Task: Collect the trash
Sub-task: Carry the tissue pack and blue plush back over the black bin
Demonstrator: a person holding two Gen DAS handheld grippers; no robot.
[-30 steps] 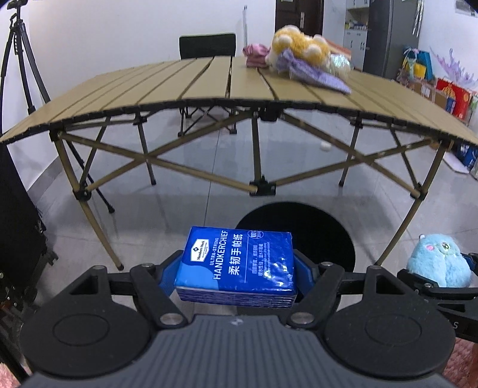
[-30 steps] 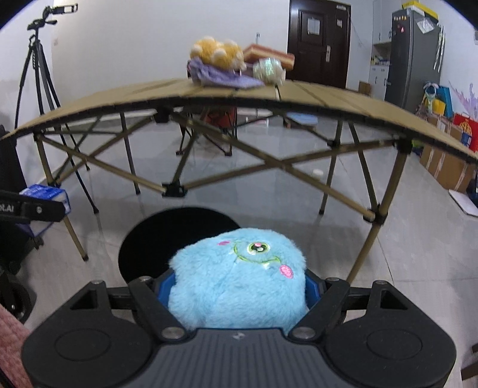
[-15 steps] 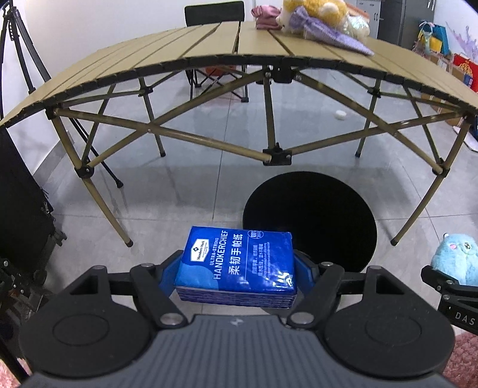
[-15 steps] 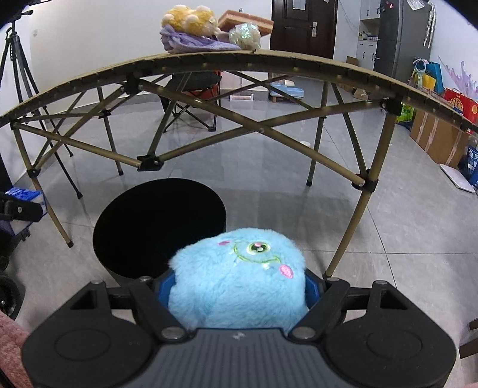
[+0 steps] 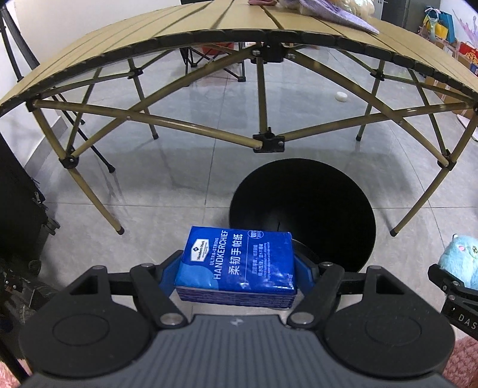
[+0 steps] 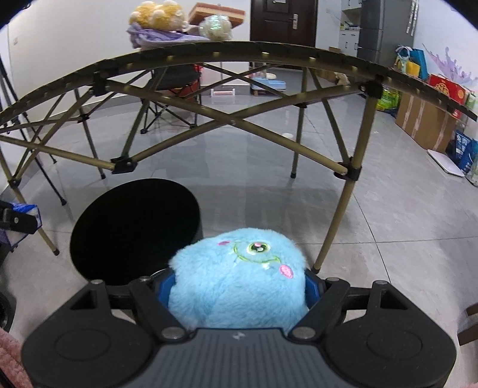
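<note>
My left gripper [image 5: 237, 268] is shut on a blue handkerchief tissue pack [image 5: 239, 262], held just short of the near left rim of a round black bin [image 5: 301, 209] on the floor. My right gripper [image 6: 236, 286] is shut on a fluffy light-blue plush toy [image 6: 236, 283], held beside the bin's [image 6: 134, 229] near right rim. The plush also shows at the right edge of the left wrist view [image 5: 461, 256]. The tissue pack shows at the left edge of the right wrist view [image 6: 27, 210].
A tan folding table [image 5: 209, 32] with crossed legs [image 5: 267, 140] stands over and behind the bin. Plush toys and a purple cloth [image 6: 161, 27] lie on it. A folding chair [image 6: 173, 89], a tripod, boxes [image 6: 427, 119] and bags stand around on the grey tiled floor.
Both grippers have moved down and forward towards the bin, keeping their loads. The bin now looks larger and closer, and the tabletop has risen in view.
</note>
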